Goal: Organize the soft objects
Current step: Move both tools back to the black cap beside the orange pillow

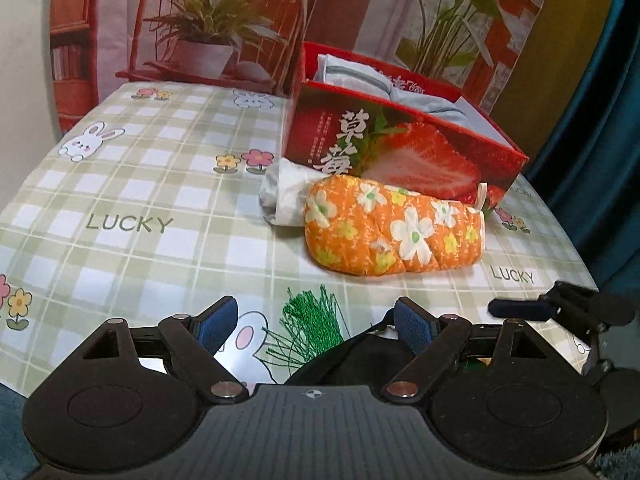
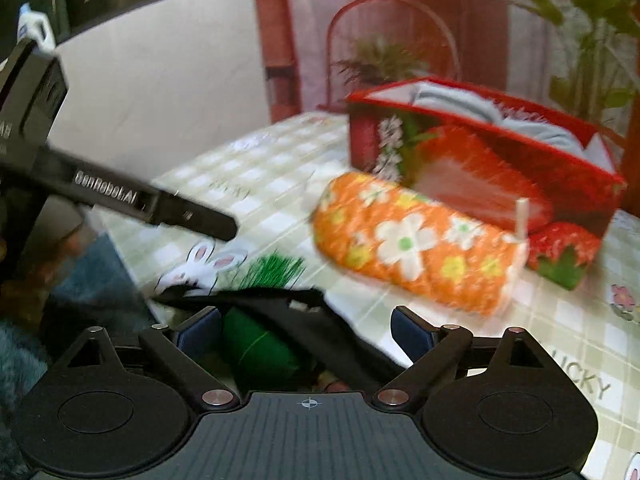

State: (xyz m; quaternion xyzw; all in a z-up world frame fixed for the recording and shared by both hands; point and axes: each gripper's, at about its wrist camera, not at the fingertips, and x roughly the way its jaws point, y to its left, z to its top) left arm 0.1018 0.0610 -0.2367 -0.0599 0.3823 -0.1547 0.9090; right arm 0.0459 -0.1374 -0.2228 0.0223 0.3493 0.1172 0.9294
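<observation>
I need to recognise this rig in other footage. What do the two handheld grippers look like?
Both the left gripper and right gripper are matte black, with round pivot housings, silver rivets, angled link arms, ribbed base plates, and blue textured pads. White lettering runs along the left one's side in the right wrist view.

The right wrist view is motion-blurred: lettering on the red box [image 2: 480, 168] is unreadable. The black-and-green item [image 2: 264, 344] at lower centre is partly hidden behind the gripper body; its identity cannot be determined.
</observation>
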